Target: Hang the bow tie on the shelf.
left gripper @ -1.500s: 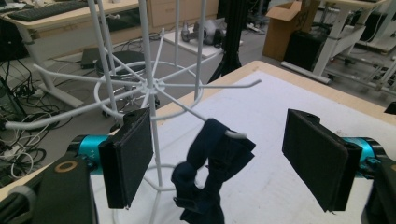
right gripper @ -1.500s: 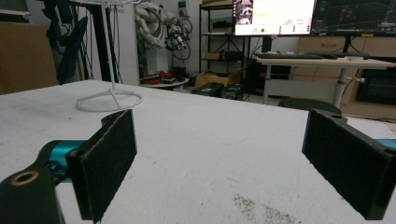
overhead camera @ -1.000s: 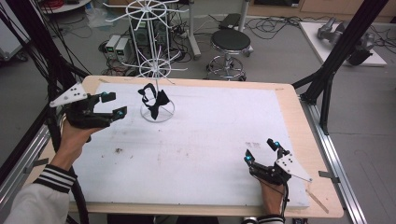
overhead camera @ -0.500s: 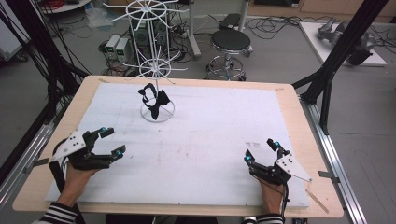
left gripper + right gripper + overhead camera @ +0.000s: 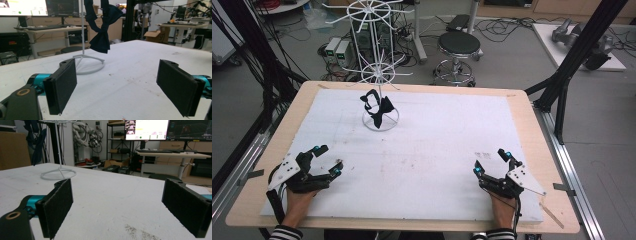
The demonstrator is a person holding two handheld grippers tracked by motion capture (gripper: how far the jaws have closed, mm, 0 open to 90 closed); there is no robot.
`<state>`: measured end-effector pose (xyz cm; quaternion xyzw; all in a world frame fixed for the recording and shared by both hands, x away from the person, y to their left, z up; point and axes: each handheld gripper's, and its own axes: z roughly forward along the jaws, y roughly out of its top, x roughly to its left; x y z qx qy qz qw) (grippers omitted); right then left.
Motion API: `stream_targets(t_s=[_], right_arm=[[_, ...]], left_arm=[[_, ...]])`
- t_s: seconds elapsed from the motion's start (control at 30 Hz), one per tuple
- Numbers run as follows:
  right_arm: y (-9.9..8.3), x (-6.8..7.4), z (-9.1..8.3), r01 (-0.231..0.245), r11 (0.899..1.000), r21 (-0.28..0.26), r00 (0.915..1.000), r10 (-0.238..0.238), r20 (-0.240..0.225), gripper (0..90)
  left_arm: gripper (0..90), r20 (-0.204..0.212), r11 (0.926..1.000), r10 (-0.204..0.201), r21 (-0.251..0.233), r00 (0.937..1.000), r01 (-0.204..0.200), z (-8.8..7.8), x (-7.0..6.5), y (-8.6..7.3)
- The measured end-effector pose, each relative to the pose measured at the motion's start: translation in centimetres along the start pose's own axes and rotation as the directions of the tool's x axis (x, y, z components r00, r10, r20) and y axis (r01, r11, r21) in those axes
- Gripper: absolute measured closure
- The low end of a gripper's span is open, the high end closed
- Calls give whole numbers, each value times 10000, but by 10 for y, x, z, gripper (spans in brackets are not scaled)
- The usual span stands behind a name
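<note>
Now left gripper point(image 5: 326, 160) being held low over white mat point(image 5: 437, 150) at near left corner, jaws spread wide, nothing gripped. Right gripper point(image 5: 492, 162) being held over near right of mat, jaws likewise parted, nothing between pads. Dark bow tie point(image 5: 376, 104) being carried by white wire stand point(image 5: 379, 75) at far left of mat, hanging above stand's ring base, well apart from both grippers. Black stool point(image 5: 457, 47) being seen beyond wooden table point(image 5: 522, 107).

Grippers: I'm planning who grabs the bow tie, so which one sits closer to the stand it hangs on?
The left gripper: the white stand with the bow tie rises on its side of the table; the right gripper is farther.
</note>
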<state>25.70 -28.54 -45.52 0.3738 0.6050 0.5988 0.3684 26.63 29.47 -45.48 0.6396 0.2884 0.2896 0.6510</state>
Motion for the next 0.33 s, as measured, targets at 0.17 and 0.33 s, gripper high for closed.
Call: stream_targets(t_s=[0.17,0.33], right_arm=[[0,0,0,59,10000,-34,10000,-59,-4,91],[0,0,0,42,10000,-31,10000,-42,3,91]], left_arm=[[167,-358,10000,3,8,9994,-3,0,-1,0],[167,-462,10000,4,69,9989,0,0,-1,0]])
